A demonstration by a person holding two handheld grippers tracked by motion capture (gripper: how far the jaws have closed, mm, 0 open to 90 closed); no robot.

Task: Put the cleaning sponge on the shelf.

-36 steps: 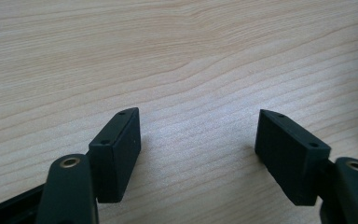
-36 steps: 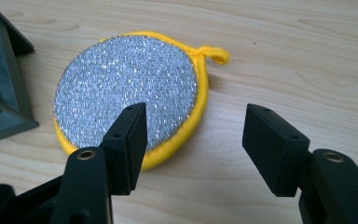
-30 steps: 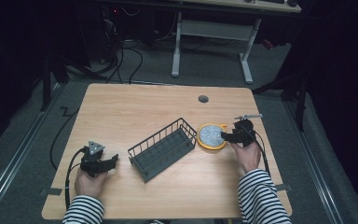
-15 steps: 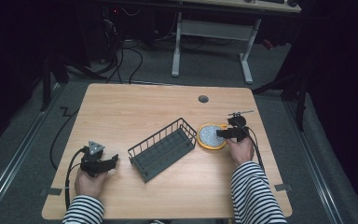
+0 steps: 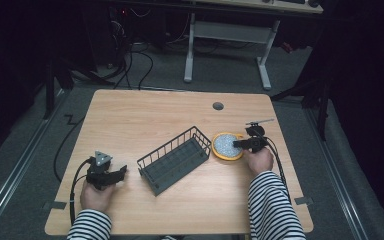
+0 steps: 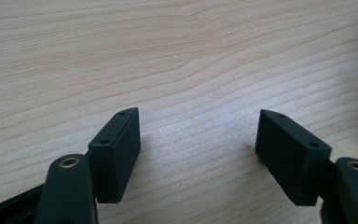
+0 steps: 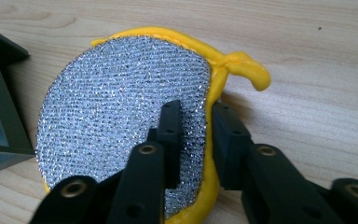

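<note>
The right gripper (image 7: 196, 135) has its jaws pinched on the rim of a round scouring pad (image 7: 121, 121), silvery mesh on its face with a yellow border and a little yellow loop at one side, and from where I stand that thin bite looks like the weak spot: only the soft edge sits between the jaws, so if the hand lifts fast the pad may fold, swing or slide free and flop back onto the table (image 5: 145, 115). The pad (image 5: 226, 145) lies at the right of the table, just beside the near end of the dark wire basket (image 5: 172, 159), so a careless sweep to the left could also knock the pad or the jaws against the basket's wire wall and shove it along the wood. If the pad is meant to go into the basket, which I can only guess, the floppy rim could catch on the top wire. The right hand (image 5: 258, 159) rests low behind the pad, striped sleeve trailing back to the table's near edge, gripper pointing left toward the basket. The left gripper (image 5: 105, 174) sits well apart at the near left, held low over bare wood, jaws spread wide with nothing between them.
</note>
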